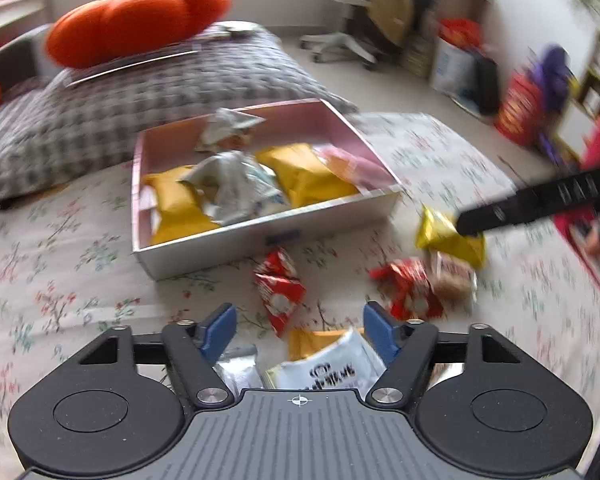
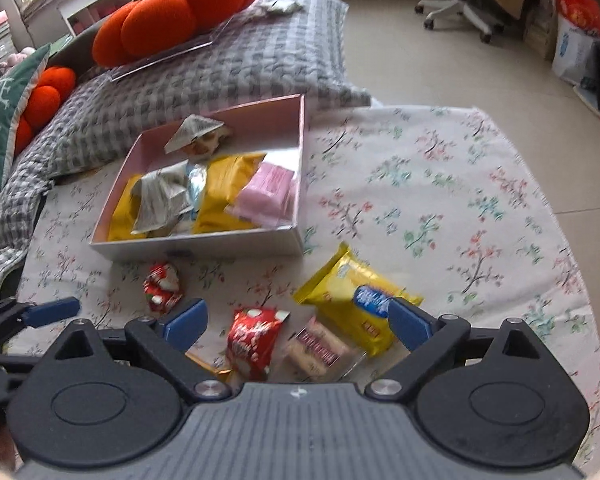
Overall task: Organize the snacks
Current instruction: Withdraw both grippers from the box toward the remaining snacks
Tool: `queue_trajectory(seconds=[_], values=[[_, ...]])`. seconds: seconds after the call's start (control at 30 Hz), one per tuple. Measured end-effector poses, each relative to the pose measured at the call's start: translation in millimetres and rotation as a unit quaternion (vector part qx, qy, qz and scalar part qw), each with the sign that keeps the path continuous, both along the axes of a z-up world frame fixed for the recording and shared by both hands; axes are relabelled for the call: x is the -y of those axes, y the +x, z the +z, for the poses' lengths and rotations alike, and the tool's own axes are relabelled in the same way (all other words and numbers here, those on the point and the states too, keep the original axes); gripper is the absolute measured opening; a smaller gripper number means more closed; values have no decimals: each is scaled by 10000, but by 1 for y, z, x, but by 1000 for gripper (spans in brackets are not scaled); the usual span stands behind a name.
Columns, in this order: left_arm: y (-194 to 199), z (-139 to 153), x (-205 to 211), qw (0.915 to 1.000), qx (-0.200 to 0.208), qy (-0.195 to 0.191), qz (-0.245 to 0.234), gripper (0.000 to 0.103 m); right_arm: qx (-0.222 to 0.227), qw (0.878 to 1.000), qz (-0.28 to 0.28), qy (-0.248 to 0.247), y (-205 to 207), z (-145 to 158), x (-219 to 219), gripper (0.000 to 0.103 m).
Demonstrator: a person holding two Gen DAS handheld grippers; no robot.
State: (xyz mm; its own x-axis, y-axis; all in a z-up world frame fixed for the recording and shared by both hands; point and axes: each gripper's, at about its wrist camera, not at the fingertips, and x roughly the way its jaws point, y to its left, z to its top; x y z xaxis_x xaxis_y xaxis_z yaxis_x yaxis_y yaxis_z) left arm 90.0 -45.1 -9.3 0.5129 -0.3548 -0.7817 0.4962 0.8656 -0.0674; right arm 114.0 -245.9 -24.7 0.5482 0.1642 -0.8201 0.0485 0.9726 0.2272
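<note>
With both the left gripper [image 1: 298, 330] and right gripper [image 2: 296, 324] spread wide and empty, loose snack packets [image 2: 256, 340] are left on the floral sheet [image 2: 440, 200] near the box [image 2: 196, 246], so two crowded packets could easily get pinched together.

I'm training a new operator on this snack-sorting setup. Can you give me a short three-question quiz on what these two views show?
1. True or false: the pink packet lies inside the box.
2. Multiple choice: in the right wrist view, which loose snack lies nearest the right tool's right-hand finger? A) the small red packet near the box B) the yellow packet with a blue label C) the orange pumpkin cushion
3. Fill in: both the right tool and the left tool are ____ and hold nothing.

Key: 1 true; 2 B; 3 open.
</note>
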Motion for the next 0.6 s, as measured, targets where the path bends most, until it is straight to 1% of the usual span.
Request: queue_trajectory(seconds=[0.07, 0.17, 0.2, 0.3, 0.4, 0.47, 0.6], values=[[-4, -6, 1, 9994, 61, 99, -340, 76, -52, 10000, 43, 18, 0, -1, -4, 96], [-9, -15, 0, 9972, -99, 51, -739, 76, -67, 9999, 149, -31, 0, -1, -10, 96], [-11, -17, 1, 9960, -89, 74, -885, 76, -61, 9998, 163, -11, 0, 0, -10, 96], [-23, -24, 9, 9891, 96, 368, -1426, 78, -117, 9996, 264, 55, 0, -1, -15, 96], [-32, -33, 17, 9808, 128, 582, -1857, 78, -226, 9990, 371, 133, 1, -6, -20, 96], [-37, -37, 22, 9761, 169, 724, -2043, 78, -298, 9986, 413, 133, 2, -8, -22, 96], [-40, -44, 29, 9712, 194, 834, -2225, 78, -334, 9984, 453, 23, 2, -11, -25, 96]])
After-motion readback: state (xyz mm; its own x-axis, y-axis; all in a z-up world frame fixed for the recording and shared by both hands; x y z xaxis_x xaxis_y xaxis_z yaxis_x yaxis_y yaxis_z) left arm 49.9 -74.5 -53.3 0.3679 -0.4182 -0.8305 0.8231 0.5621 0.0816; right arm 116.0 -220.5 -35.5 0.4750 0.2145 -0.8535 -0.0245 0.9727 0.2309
